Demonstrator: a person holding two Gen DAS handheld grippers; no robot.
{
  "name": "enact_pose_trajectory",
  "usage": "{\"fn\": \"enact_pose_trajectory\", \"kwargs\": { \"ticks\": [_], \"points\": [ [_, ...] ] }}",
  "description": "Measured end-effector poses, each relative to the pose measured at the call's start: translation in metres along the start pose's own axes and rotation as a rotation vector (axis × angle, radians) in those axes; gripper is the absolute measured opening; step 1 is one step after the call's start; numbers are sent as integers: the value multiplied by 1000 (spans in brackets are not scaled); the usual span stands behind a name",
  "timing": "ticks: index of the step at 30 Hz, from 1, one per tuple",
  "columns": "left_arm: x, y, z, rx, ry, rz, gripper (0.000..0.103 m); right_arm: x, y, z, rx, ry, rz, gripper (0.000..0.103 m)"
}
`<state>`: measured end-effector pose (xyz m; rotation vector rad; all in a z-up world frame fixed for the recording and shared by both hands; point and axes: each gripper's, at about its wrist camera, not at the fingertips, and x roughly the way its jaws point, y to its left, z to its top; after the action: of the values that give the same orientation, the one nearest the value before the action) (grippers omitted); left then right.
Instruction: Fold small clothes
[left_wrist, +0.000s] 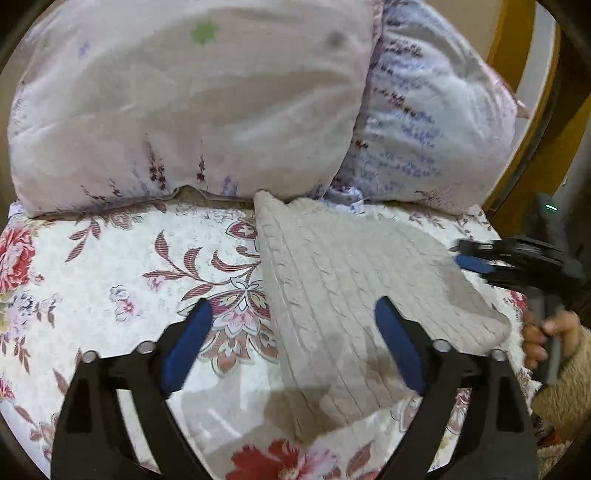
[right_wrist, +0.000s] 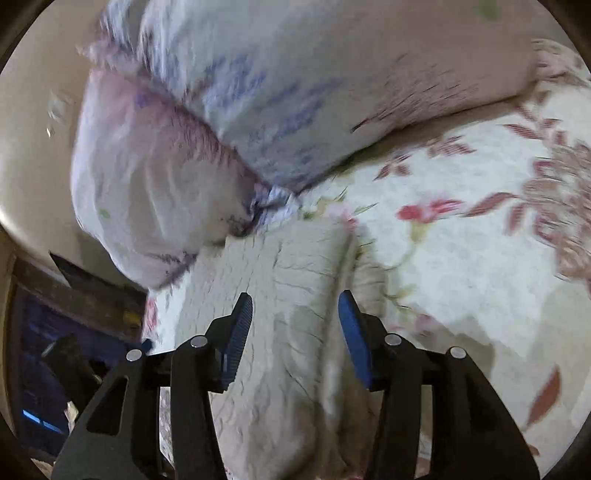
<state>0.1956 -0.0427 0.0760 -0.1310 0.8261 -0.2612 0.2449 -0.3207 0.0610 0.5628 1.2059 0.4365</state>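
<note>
The knit garment (left_wrist: 354, 295) is laid on the bedspread (left_wrist: 110, 280), its long axis running from the pillows (left_wrist: 192, 110) toward the near edge. The left gripper (left_wrist: 291, 332) is held released above its left edge; the right gripper (right_wrist: 295, 328), also released and grasping nothing, is nearer, directly over the cloth.

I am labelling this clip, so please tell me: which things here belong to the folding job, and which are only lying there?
Belong to the job:
- beige knit garment
- left hand-held gripper, open
- right hand-held gripper, open

Only lying there:
- two pillows
- floral bedsheet
</note>
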Motion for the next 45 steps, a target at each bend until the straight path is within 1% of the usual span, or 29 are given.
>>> {"fn": "enact_pose_trajectory", "kwargs": {
  "ticks": [1, 2, 3, 4, 5, 7, 8, 9, 10, 11, 12, 13, 15, 16, 17, 18, 20, 21, 23, 26, 28, 29, 30, 35, 45],
  "points": [
    [-11, 8, -6, -4, -4, 16, 101, 12, 3, -2, -22, 32, -65, 22],
    [-28, 17, -16, -8, -15, 55, 101, 13, 2, -6, -15, 17, -93, 15],
    [-41, 22, -24, -7, -17, 93, 101, 8, -2, -9, 17, -17, -95, 12],
    [-48, 22, -31, -3, -14, 109, 101, 1, -11, -14, 72, -47, -101, 11],
    [-52, 24, -34, 0, -7, 111, 101, -6, -23, -20, 126, -66, -108, 9],
    [-53, 27, -47, 0, 16, 111, 101, -6, -39, -29, 215, -83, -98, 9],
    [-50, 28, -54, 0, 32, 115, 101, -5, -39, -30, 221, -86, -96, 9],
    [-48, 28, -58, 1, 47, 122, 101, -5, -38, -30, 215, -84, -105, 11],
    [-46, 29, -63, 1, 58, 127, 101, -7, -30, -29, 202, -91, -144, 16],
    [-44, 29, -68, -1, 70, 134, 101, -11, -21, -29, 186, -112, -181, 26],
    [-42, 28, -73, -2, 82, 146, 101, -25, -11, -35, 143, -162, -232, 29],
    [-41, 27, -77, -1, 90, 147, 101, -37, -4, -39, 104, -197, -282, 38],
    [-37, 24, -85, -1, 108, 125, 101, -58, 9, -57, 30, -265, -378, 102],
    [-36, 23, -88, 0, 115, 120, 101, -71, 15, -75, -16, -319, -380, 102],
    [-34, 22, -91, 4, 124, 114, 101, -79, 19, -88, -52, -336, -376, 102],
    [-33, 20, -95, 10, 137, 109, 101, -80, 25, -102, -84, -334, -380, 102],
    [-31, 19, -102, 12, 160, 107, 101, -80, 32, -136, -148, -308, -401, 102],
    [-29, 18, -105, 4, 174, 97, 101, -71, 36, -146, -171, -289, -406, 102],
    [-25, 17, -110, -11, 187, 91, 101, -50, 40, -166, -212, -204, -428, 102],
    [-25, 11, -118, 30, 159, 130, 101, -26, 44, -175, -218, -137, -422, 102],
    [-24, 4, -125, 82, 144, 164, 101, -17, 45, -176, -224, -115, -433, 102],
    [-23, 1, -129, 114, 130, 184, 101, -15, 47, -176, -243, -121, -447, 102],
    [-24, 0, -131, 122, 120, 191, 101, -12, 49, -176, -261, -116, -448, 102],
    [-26, 3, -131, 118, 118, 188, 101, -1, 58, -180, -335, -101, -537, 102],
    [-25, 2, -132, 117, 118, 188, 101, -1, 59, -182, -335, -103, -539, 102]
  ]
}}
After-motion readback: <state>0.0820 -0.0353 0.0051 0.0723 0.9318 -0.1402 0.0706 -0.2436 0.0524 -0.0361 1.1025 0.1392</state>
